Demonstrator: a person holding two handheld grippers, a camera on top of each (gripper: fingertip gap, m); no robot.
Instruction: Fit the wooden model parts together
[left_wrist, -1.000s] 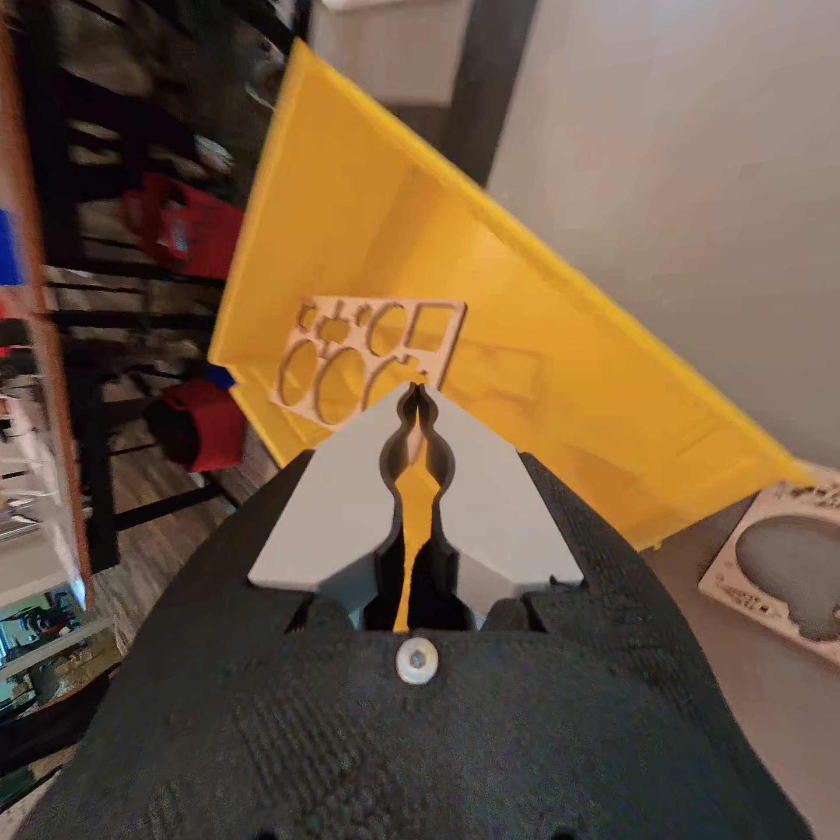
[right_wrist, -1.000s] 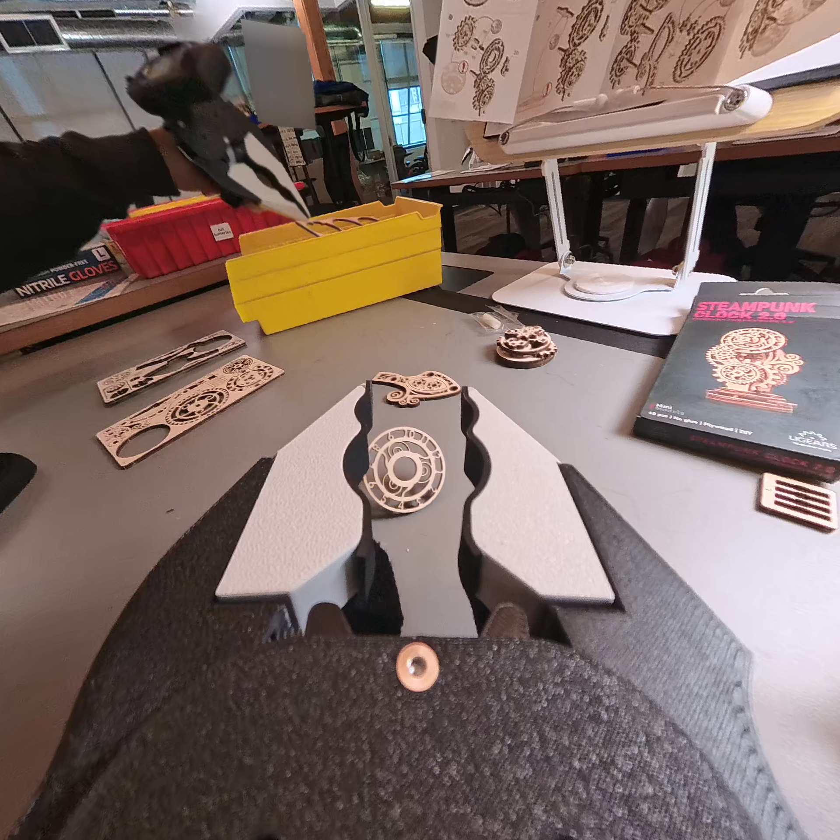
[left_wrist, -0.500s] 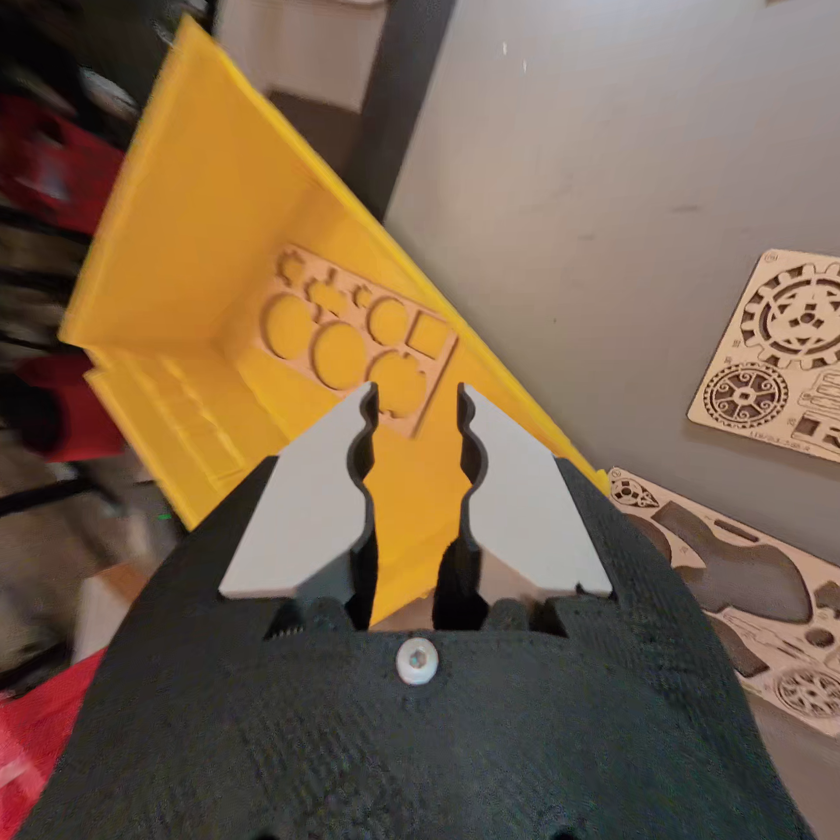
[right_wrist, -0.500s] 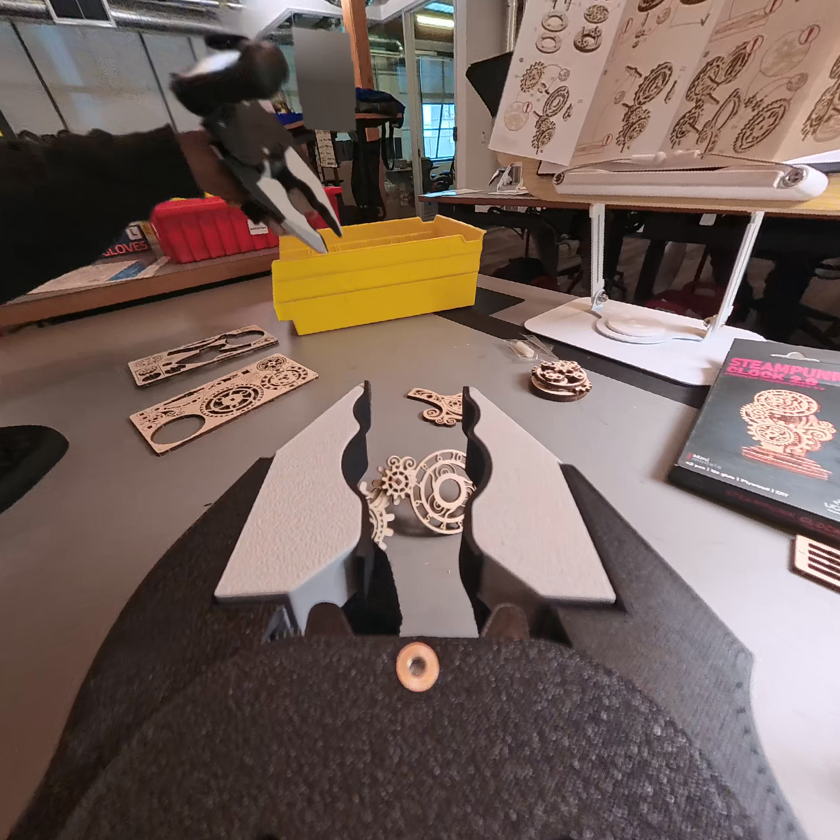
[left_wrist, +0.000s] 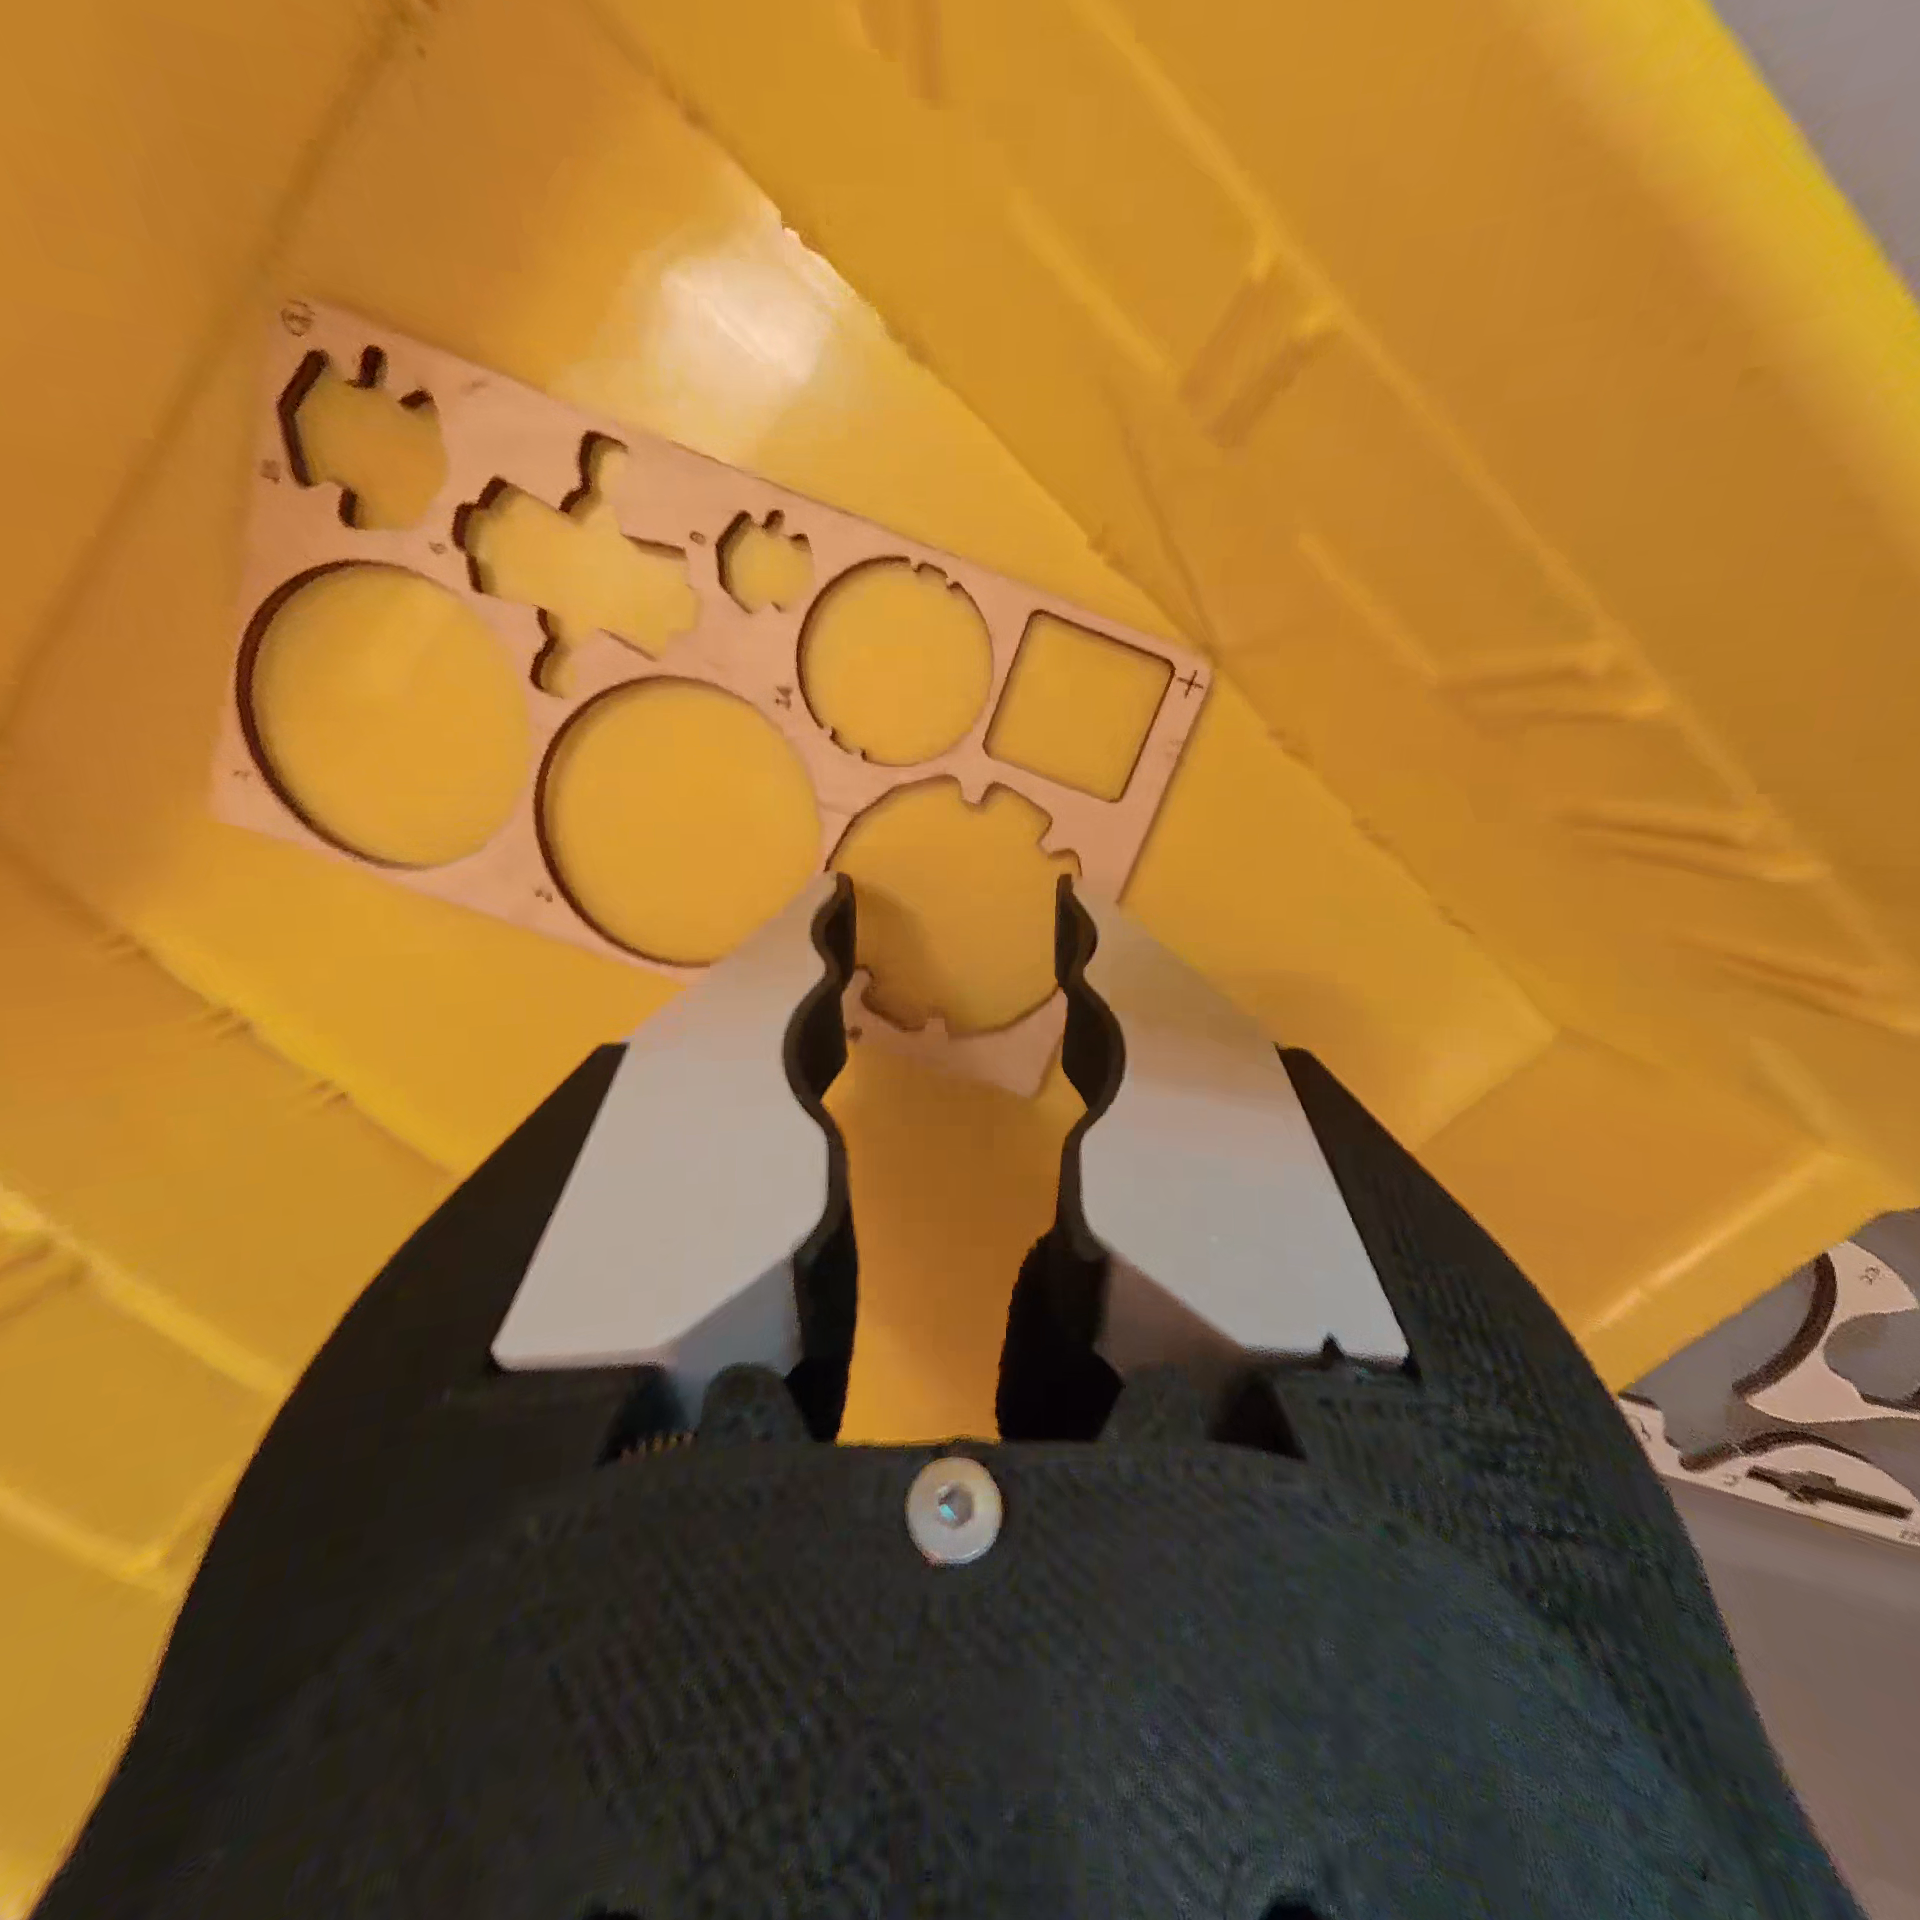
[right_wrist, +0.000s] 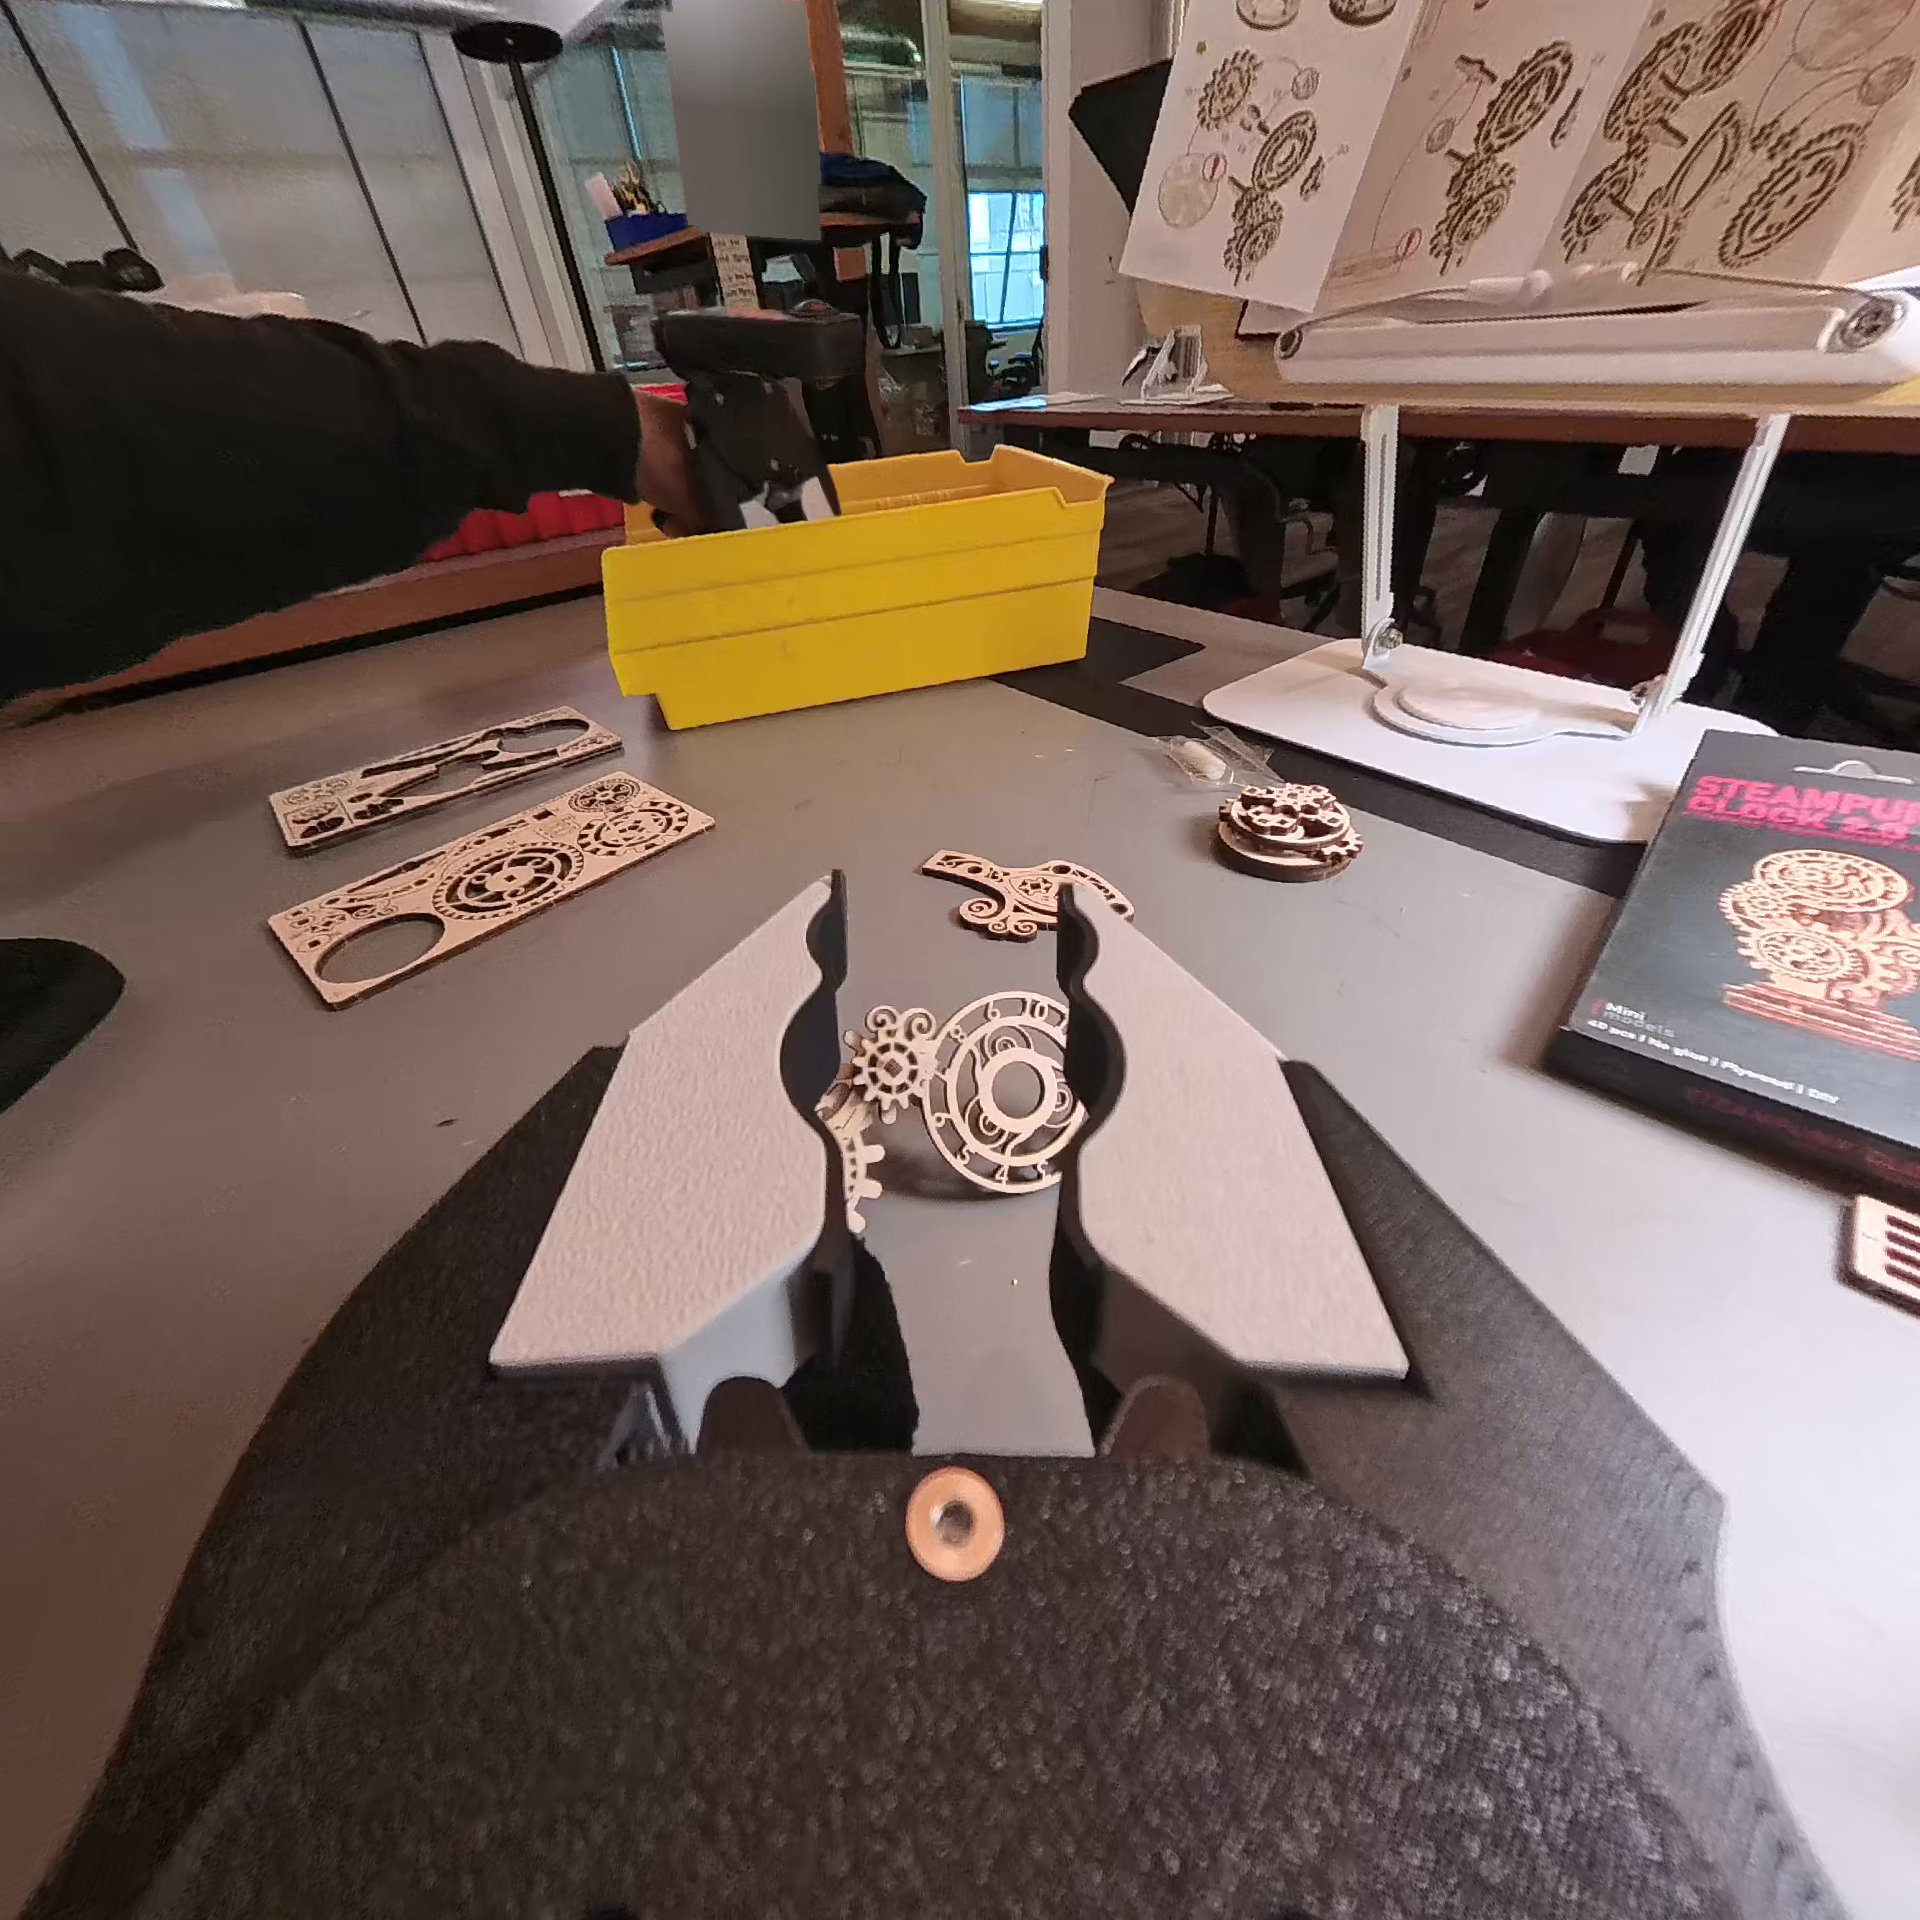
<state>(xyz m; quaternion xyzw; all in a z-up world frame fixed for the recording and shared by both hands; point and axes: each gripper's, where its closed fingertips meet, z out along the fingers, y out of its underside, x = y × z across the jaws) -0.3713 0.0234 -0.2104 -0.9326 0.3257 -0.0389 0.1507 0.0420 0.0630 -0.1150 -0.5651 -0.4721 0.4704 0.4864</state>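
Observation:
My left gripper (left_wrist: 945, 883) is open and empty, low inside the yellow bin (left_wrist: 1351, 520). A punched-out wooden sheet (left_wrist: 520, 426) lies on the bin floor just past its tips. The right wrist view also shows this gripper (right_wrist: 774, 488) in the bin (right_wrist: 852, 613). My right gripper (right_wrist: 945, 894) is open over the grey table. A wooden clock face with gears (right_wrist: 997, 1101) stands tilted between its fingers, its rim against their inner sides. A curly wooden part (right_wrist: 1023, 904) lies just beyond the tips. A small gear assembly (right_wrist: 1288, 826) sits further right.
Two wooden part sheets (right_wrist: 488, 894) (right_wrist: 447, 774) lie at the left. The dark kit box (right_wrist: 1766, 935) and a slatted wooden piece (right_wrist: 1886, 1262) are at the right. A white stand (right_wrist: 1455, 717) holds instruction pages at the back right. A person's dark sleeve (right_wrist: 260, 468) reaches across. From my right tips it is roughly 20 centimetres to the small gear assembly (right_wrist: 1288, 826); from my left, 35 centimetres.
My left gripper opened, let go of the punched-out sheet into the bin, and sank lower into it. My right gripper moved closer around the clock face, which now stands tilted with its gears showing.

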